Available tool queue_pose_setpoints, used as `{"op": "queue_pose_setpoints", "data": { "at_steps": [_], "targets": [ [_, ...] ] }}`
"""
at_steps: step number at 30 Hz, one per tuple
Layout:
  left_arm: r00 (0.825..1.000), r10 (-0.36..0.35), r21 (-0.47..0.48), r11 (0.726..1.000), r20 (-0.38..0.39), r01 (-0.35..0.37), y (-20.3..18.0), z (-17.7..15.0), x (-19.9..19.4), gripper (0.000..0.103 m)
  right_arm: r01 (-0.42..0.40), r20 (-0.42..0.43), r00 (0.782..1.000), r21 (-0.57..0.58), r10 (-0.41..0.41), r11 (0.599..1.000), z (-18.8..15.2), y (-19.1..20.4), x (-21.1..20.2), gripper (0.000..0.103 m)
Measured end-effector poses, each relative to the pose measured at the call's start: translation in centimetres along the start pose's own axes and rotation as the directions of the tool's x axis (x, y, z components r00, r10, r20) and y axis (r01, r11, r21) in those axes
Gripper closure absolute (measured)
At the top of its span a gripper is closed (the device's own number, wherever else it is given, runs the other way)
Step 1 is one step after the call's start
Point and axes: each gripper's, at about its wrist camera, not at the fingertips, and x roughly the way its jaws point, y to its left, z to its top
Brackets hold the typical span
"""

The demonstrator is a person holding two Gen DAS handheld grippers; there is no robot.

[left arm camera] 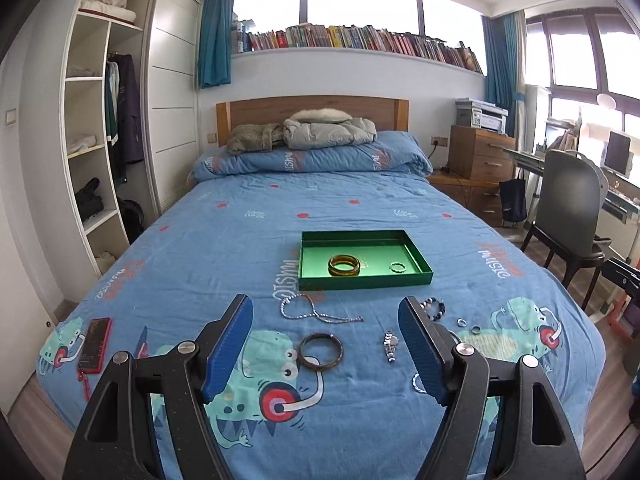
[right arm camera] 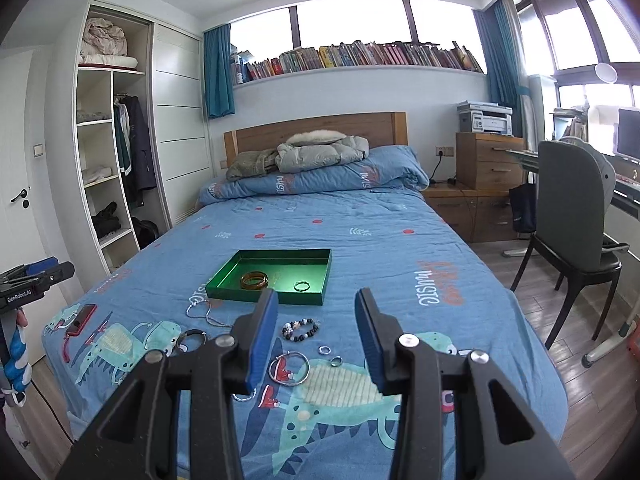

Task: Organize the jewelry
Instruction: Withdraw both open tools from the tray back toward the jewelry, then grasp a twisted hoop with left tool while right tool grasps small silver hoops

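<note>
Your left gripper [left arm camera: 326,344] and right gripper [right arm camera: 316,336] both hover over the bed [left arm camera: 400,208] with fingers spread apart, gripping nothing. The green tray [left arm camera: 416,278], at twelve o'clock, holds amber bangles [left arm camera: 344,266] and a small ring [left arm camera: 397,267]; a dark bangle [left arm camera: 321,351], silver chain [left arm camera: 316,314] and watch [left arm camera: 391,345] lie just below it.

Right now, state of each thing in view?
left gripper: open, empty
right gripper: open, empty
green tray: on bed, holds amber bangles and small bracelet
dark bangle: on bed
watch: on bed
wardrobe: open
</note>
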Motion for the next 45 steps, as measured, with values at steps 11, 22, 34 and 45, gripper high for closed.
{"op": "queue_pose_setpoints", "data": {
  "at_steps": [11, 22, 34, 45],
  "targets": [
    [0.935, -0.135, -0.006, 0.990, -0.328, 0.141, -6.4, -9.0, 13.9, 0.046, -0.078, -0.260, 0.961, 0.071, 0.094, 0.994, -8.4, -0.9, 12.9, 0.065],
    [0.831, -0.211, 0.010, 0.968, -0.515, 0.252, -10.2, -12.6, 22.1, 0.066, -0.129, -0.410, 0.899, 0.090, 0.155, 0.988, -13.0, -0.5, 23.5, 0.068],
    [0.860, -0.146, 0.110, 0.968, -0.490, 0.227, -11.3, -13.2, 24.0, 0.088, -0.134, -0.481, 0.868, 0.019, 0.127, 0.991, -14.3, 0.4, 28.6, 0.081],
    [0.882, -0.149, 0.046, 0.981, -0.447, 0.189, -10.7, -12.2, 23.0, 0.098, -0.101, -0.513, 0.858, -0.120, 0.026, 0.988, -13.8, 1.8, 29.6, 0.099]
  ]
}}
